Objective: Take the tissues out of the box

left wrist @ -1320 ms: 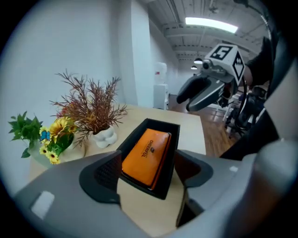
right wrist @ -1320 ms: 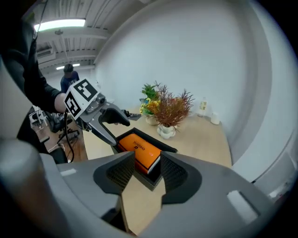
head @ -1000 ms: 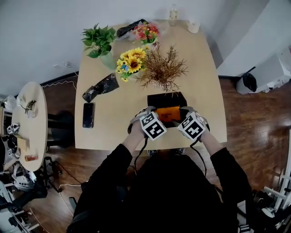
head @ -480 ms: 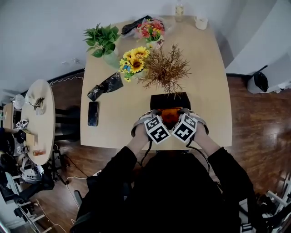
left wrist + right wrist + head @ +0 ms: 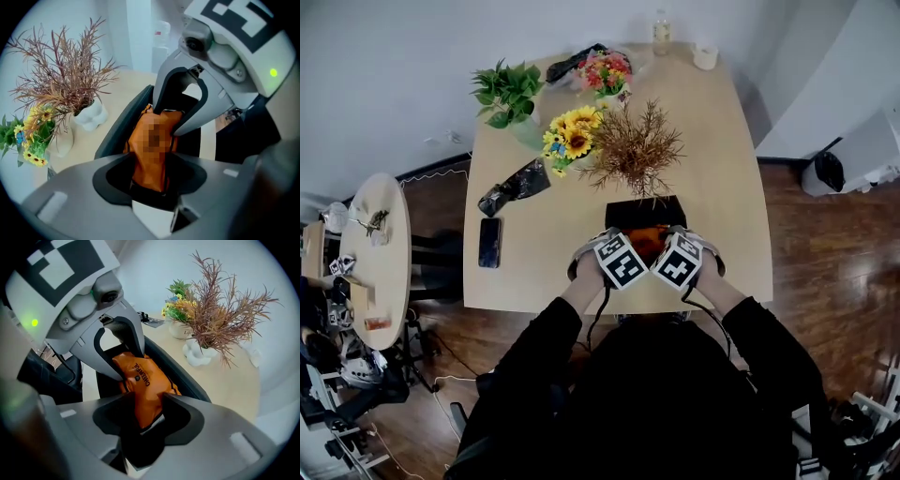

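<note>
Both the left gripper (image 5: 149, 161) and right gripper (image 5: 144, 401) are closing their jaws on the orange tissue pack (image 5: 140, 378) in the black box (image 5: 642, 210); next, likely a straight lift.

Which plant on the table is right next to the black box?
The dried reddish-brown plant; the sunflowers, pink flowers and green plant stand farther away.

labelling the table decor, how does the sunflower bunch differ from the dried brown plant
The sunflower bunch is yellow with green leaves; the dried brown plant is reddish-brown and feathery. The sunflower bunch is compact; the dried brown plant spreads wider and stands nearer the black box. Both stand upright on the table.
</note>
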Demonstrator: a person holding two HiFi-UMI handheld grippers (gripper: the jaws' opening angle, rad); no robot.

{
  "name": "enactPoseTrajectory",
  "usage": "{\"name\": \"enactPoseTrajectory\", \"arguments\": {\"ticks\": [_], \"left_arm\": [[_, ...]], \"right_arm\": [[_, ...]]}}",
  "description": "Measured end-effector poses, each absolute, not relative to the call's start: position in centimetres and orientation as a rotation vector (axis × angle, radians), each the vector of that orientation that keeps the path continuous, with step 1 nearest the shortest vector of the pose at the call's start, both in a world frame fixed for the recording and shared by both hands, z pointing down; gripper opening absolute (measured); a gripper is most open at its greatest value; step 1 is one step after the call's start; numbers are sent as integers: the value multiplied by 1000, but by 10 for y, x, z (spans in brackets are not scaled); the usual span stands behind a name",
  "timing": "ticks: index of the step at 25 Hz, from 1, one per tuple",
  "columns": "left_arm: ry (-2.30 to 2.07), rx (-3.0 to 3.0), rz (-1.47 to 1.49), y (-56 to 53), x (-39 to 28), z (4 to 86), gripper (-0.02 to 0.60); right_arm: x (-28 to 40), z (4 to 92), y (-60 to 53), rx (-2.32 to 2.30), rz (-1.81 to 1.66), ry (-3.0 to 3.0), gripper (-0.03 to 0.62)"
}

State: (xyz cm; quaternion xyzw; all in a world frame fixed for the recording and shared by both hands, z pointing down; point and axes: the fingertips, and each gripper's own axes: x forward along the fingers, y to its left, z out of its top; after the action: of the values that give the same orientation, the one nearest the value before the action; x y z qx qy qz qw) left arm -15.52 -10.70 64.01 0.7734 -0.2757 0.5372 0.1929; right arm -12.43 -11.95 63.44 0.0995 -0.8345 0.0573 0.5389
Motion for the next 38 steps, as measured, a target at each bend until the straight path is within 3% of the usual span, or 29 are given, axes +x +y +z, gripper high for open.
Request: {"name": "enactPoseTrajectory", "arguments": {"ticks": [5, 12, 19, 27, 38], "left_arm": [[-846, 2272, 1468, -100, -152, 617, 133], [-980, 2519, 1304, -99, -134, 539, 120], [-927, 2704, 1287, -99, -57, 486, 112], [-791, 2765, 1380, -108, 35, 497, 100], [-762, 2643, 1488, -129, 61, 537, 95]], "right_arm": [[-116, 617, -114, 268, 114, -2024, 135], [-91, 541, -114, 409, 53, -2231, 116], [-12, 490, -111, 608, -3, -2236, 109], [81, 495, -115, 718, -8, -2143, 103], [107, 534, -138, 624, 29, -2146, 98]]}}
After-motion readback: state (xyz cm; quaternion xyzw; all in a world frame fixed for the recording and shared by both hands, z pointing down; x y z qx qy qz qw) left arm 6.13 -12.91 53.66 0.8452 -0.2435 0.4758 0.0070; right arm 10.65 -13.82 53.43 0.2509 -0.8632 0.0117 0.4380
